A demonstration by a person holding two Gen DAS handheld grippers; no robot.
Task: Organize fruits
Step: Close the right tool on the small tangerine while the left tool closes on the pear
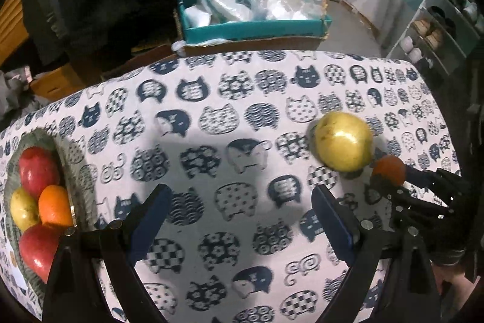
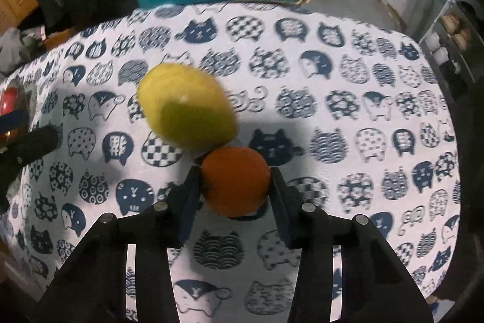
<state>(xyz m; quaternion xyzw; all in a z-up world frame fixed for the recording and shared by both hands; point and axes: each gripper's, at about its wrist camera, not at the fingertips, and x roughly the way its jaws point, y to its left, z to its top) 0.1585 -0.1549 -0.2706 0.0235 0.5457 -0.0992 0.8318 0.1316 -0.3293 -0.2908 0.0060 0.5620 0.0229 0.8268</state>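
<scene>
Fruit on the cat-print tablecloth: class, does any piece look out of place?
Yes. The yellow-green fruit and the orange sit loose on the cloth, away from the bowl holding the rest. The right tool is shut on the orange.

two red apples [image 1: 37, 173] in the bowl [image 1: 75, 180], with one orange [image 1: 55, 205] and one yellow fruit [image 1: 23, 209]. on the desk [image 1: 230, 117], one more yellow fruit [image 1: 343, 141] and one more orange [image 1: 388, 170]. six fruits in all: two of each kind. one teal box [image 1: 254, 28] behind.
</scene>
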